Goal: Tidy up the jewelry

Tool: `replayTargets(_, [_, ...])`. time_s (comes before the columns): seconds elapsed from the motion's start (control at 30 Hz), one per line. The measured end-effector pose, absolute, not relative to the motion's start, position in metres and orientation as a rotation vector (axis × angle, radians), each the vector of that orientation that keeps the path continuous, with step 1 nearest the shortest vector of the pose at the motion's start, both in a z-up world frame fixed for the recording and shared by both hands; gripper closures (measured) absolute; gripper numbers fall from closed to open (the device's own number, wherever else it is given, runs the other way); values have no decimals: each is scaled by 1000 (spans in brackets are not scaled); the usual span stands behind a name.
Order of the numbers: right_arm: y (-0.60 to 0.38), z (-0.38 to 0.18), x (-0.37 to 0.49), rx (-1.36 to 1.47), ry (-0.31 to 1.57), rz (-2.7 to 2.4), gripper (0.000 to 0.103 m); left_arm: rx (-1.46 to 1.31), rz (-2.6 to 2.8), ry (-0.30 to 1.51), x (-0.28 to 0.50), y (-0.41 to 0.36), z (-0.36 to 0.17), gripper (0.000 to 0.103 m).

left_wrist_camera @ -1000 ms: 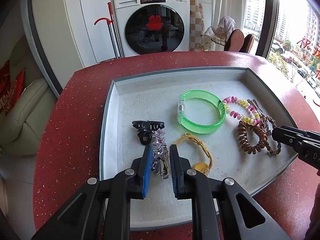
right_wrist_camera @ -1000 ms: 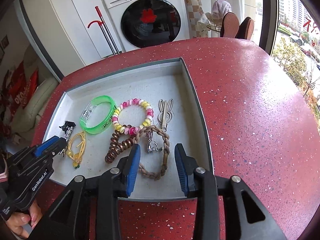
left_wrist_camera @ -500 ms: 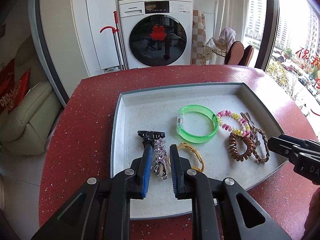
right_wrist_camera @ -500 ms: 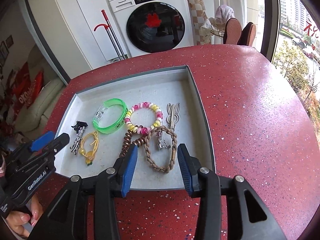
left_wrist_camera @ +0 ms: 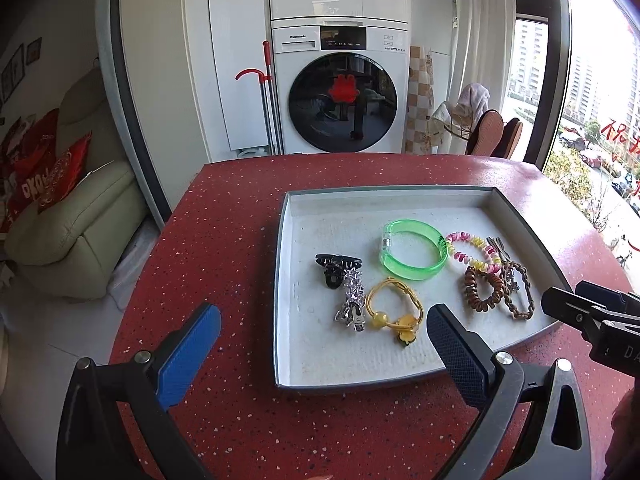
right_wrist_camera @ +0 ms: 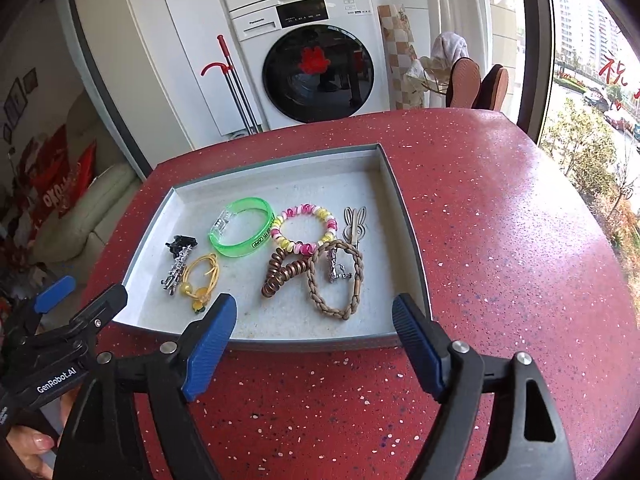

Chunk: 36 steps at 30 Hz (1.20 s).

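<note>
opening wide, left tongs [left_wrist_camera: 324, 334] have let go of the silver clip [left_wrist_camera: 352, 302]; right tongs [right_wrist_camera: 312, 330] opening too, empty, both backed off the tray [right_wrist_camera: 404, 200]; jewelry looks sorted.

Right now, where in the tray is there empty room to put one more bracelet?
The tray is bare along its far wall, behind the green bangle, and in the near strip by the front rim. The middle is crowded: black clip, silver clip, yellow band, beaded bracelet, coil tie, braided bracelet.
</note>
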State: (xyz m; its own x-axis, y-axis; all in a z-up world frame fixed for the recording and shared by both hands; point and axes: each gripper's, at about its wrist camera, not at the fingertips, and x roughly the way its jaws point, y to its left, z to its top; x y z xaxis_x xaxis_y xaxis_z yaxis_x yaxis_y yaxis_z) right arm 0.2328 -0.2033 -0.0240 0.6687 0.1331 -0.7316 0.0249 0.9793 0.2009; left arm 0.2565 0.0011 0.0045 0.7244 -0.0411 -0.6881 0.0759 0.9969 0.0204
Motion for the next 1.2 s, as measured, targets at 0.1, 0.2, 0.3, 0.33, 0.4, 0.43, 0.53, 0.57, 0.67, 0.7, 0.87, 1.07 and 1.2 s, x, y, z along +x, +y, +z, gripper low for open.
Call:
replayTargets(0.1, [-199, -24, 222, 182, 808, 51, 16, 34, -55, 762, 246, 4, 2, 0])
replayTargets(0.2, [-195, -24, 208, 154, 765, 33, 15, 12, -50, 765, 236, 6, -2, 0])
replayTargets(0.3, [-191, -23, 194, 134, 708, 22, 14, 16, -33, 747, 222, 6, -6, 0])
replayTargets(0.33, [-190, -23, 190, 127, 691, 16, 14, 22, -24, 740, 218, 6, -7, 0])
replayTargets(0.4, [-187, -23, 183, 111, 663, 0, 14, 19, -17, 738, 213, 6, -9, 0])
replayTargets(0.43, [-186, -24, 180, 103, 651, -9, 14, 9, -17, 738, 211, 7, -10, 0])
replayTargets(0.53, [-182, -26, 174, 84, 634, -18, 14, -9, -7, 717, 202, 8, -11, 0])
replayTargets(0.57, [-180, -27, 172, 81, 631, -21, 14, -7, -1, 708, 199, 8, -11, 0])
replayTargets(0.67, [-177, -30, 167, 69, 623, -27, 14, -3, 9, 694, 194, 8, -12, 0])
replayTargets(0.7, [-176, -30, 166, 63, 623, -31, 14, -6, 12, 694, 193, 8, -13, 0])
replayTargets(0.87, [-173, -32, 160, 37, 618, -47, 14, -13, 22, 694, 188, 8, -18, 0])
replayTargets(1.07, [-177, -32, 158, 43, 614, -71, 14, 10, 30, 684, 182, 7, -21, 0])
replayTargets(1.2, [-178, -32, 157, 44, 611, -79, 14, 12, 28, 687, 181, 6, -21, 0])
